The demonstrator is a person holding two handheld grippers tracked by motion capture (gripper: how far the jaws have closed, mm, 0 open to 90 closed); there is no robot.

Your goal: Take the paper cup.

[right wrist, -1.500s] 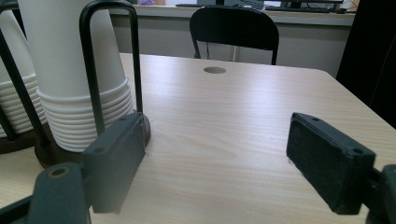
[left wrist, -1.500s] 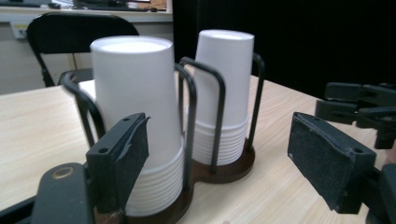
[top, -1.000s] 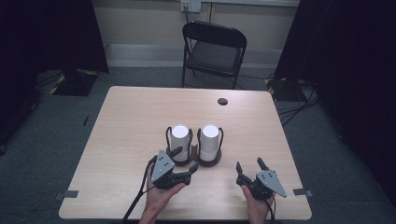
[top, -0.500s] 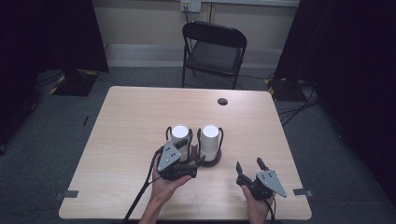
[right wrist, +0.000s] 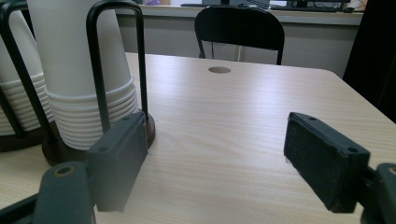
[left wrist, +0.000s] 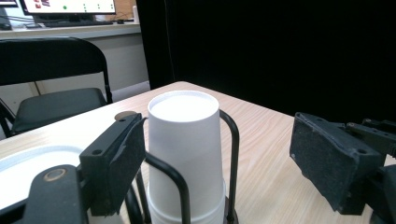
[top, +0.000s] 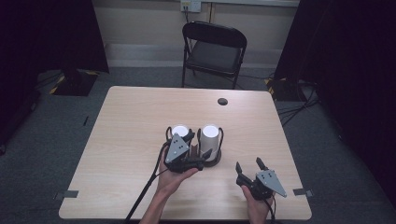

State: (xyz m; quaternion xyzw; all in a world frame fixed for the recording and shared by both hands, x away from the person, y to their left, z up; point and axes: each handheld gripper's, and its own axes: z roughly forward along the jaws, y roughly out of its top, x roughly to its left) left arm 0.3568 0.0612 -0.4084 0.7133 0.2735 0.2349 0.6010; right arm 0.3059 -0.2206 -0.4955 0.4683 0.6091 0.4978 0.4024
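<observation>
Progress, as judged from this moment: the work looks to be taking a cup off a stack, and it stands at the approach. No cup is lifted or clamped yet; the closing of the jaws, the lift and the setting down are all left to do.

Left gripper (top: 195,144): one, held in the person's left hand at the near middle of the table (top: 126,140). Jaws apart. In the left gripper view they stand either side of the right cup stack, the left jaw just beside its wall, the right jaw well off to the side; no contact can be made out.

Left cup stack (top: 179,131): one, white, upside down, in a black wire holder. How many cups it holds cannot be told.

Right cup stack (left wrist: 184,149): one, white, upside down, standing in its own wire holder (left wrist: 232,154) just right of the first. The right gripper view shows a good many nested rims at its foot, too close to count surely. This is the stack being reached for.

Right gripper (top: 249,166): one, in the right hand at the near right of the table, jaws wide apart, holding nothing, near the stacks but apart from them.

Also present: one round dark grommet (top: 222,101) on the far side of the table; one black folding chair (top: 212,51) beyond the far edge.
</observation>
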